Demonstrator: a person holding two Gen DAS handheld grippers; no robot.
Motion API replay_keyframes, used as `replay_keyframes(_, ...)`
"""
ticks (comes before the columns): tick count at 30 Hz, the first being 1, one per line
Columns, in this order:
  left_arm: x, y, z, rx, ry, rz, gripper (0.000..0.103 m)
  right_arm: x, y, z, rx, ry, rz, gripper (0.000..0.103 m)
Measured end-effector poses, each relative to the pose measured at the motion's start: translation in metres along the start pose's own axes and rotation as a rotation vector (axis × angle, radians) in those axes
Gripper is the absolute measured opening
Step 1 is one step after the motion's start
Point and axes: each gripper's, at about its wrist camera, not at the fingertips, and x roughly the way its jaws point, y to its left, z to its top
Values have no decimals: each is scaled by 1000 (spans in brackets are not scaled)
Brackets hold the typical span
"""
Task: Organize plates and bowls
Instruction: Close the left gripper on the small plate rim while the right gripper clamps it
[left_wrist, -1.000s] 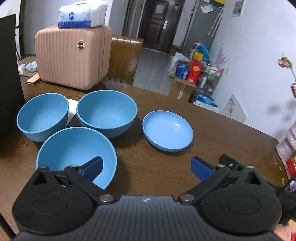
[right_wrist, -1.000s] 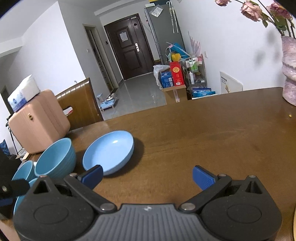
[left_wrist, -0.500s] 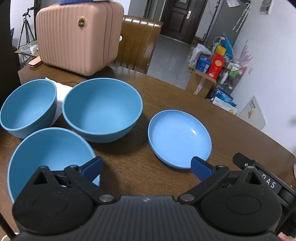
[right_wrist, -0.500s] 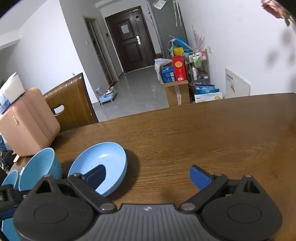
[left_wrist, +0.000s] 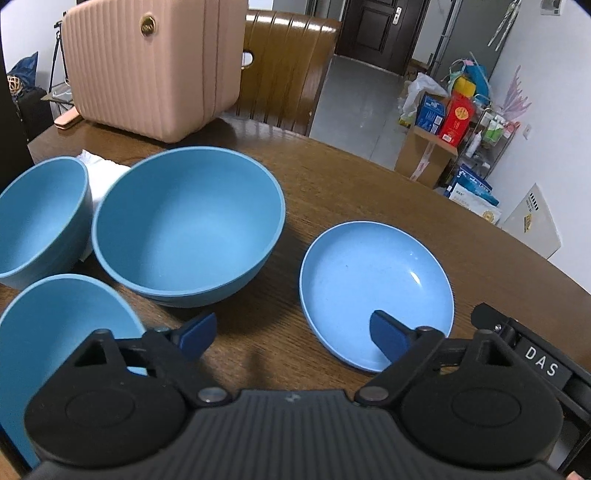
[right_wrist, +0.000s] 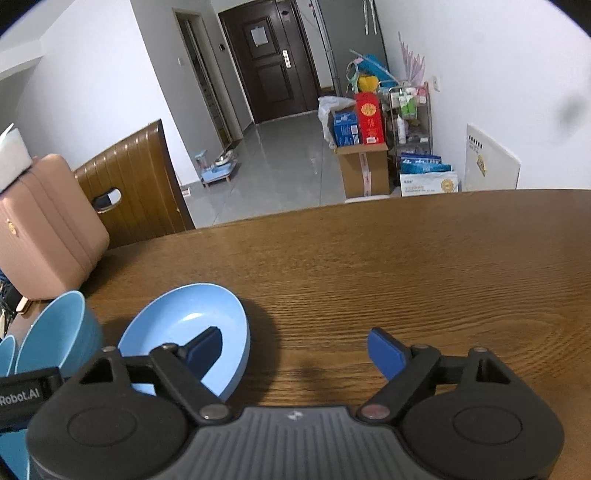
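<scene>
The left gripper (left_wrist: 293, 334) has its jaws wide and just closing in, gripping nothing: one blue pad (left_wrist: 388, 332) hangs over the near rim of the shallow blue plate (left_wrist: 373, 273), the other over bare worktop (left_wrist: 351, 184). The right gripper (right_wrist: 295, 349), lettered "DAS" on its side, likewise narrows its empty jaws astride the plate's right rim. Three blue bowls (left_wrist: 188, 225) cluster left of the plate; "Robot.AI" shows on the left gripper's body.

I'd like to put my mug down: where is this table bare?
Bare wood stretches right of the shallow plate to the table edge. Left is crowded: three bowls sit close together beside the pink case.
</scene>
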Motion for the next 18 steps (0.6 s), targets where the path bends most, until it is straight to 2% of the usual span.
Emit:
replay_keyframes(6,13,-3,4,-5,33,11,76,15,5,4,-20,18,24,73)
replay_keyframes(10,19,-5,6,3,43,24,69,24,6,6,-15,26,46,58)
replay_keyframes(18,27,-7,10,-3,56,27,54,40,4,9,-1,51,83,43)
